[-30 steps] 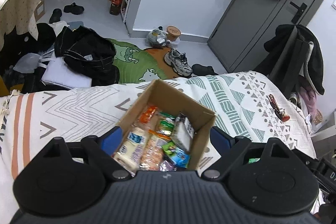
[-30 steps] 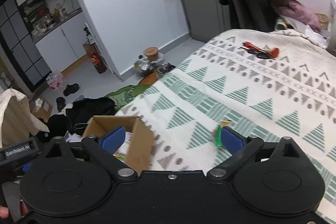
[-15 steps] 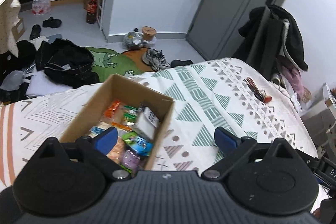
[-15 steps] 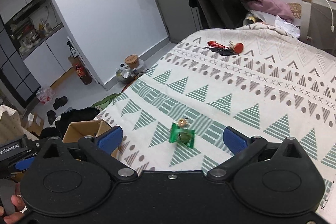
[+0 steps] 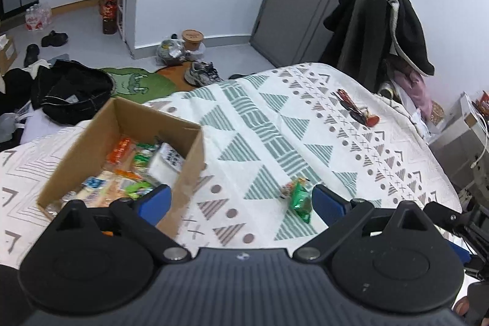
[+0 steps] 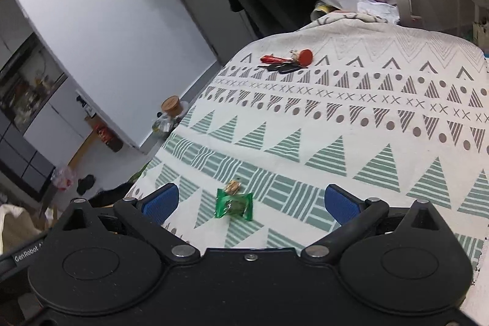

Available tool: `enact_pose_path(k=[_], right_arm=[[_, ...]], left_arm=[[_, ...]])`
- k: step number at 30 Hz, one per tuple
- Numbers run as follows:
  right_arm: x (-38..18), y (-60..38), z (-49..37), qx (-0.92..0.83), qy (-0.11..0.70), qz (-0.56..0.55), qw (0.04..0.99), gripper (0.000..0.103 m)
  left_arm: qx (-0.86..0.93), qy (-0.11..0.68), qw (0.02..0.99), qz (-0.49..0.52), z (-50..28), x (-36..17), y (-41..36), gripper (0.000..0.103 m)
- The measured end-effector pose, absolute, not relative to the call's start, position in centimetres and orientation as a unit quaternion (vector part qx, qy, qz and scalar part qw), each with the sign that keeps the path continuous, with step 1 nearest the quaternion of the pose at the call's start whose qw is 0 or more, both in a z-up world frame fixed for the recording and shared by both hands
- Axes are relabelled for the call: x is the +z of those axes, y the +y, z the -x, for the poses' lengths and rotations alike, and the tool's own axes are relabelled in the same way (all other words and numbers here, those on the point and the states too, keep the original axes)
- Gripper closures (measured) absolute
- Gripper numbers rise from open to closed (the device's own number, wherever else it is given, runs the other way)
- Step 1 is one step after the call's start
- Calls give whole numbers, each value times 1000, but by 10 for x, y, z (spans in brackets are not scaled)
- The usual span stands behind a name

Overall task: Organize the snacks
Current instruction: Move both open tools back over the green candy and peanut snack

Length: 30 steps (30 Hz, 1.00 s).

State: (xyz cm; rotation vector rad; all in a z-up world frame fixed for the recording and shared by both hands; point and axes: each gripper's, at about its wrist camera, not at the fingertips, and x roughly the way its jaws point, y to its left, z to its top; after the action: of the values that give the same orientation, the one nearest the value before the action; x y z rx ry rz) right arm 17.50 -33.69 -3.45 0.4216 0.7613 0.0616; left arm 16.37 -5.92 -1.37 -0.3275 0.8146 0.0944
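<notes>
Snacks nearly all lie already in the open brown cardboard box (image 5: 122, 142) on the patterned green-and-white bedspread (image 5: 305, 124); two stragglers remain out on the cloth, well to the right of the box: a small green foil-wrapped sweet (image 6: 234, 205) and, touching its far edge, a tiny gold-wrapped candy (image 6: 233, 186).

To take the green one cleanly, the right gripper (image 6: 249, 200) should come straight down so its blue pads straddle the wrapper's body rather than its crimped ends, then close gently, since foil slides and soft bedding gives underneath. Pinching low risks catching a fold of cloth, and the gold candy beside it could get nudged or caught up too.

That right gripper hovers above the green sweet, tilted forward and down, fingers spread wide with the sweet roughly centred between them and nothing held. The left gripper (image 5: 241, 199) hangs over the box's right wall, likewise spread wide and empty, one pad above the box's near corner, the other beside the green sweet (image 5: 299, 199).
</notes>
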Motion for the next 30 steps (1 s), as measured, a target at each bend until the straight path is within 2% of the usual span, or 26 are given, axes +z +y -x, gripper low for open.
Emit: enact_pose_path(k=[7, 11, 19, 21, 30], right_arm=[[-47, -348, -191, 29, 382, -236, 893, 3], [-61, -346, -207, 35, 401, -249, 881, 8], [-92, -322, -240, 63, 440, -238, 864, 13], [-101, -318, -248, 66, 453, -237, 857, 17], [-117, -299, -272, 64, 478, -217, 848, 21]], left_arm=[[24, 399, 902, 164, -182, -27, -84, 8], [23, 395, 902, 170, -192, -38, -91, 10], [18, 421, 890, 172, -221, -67, -90, 30], [17, 424, 889, 174, -227, -74, -88, 32], [18, 435, 879, 194, -255, -103, -79, 43]])
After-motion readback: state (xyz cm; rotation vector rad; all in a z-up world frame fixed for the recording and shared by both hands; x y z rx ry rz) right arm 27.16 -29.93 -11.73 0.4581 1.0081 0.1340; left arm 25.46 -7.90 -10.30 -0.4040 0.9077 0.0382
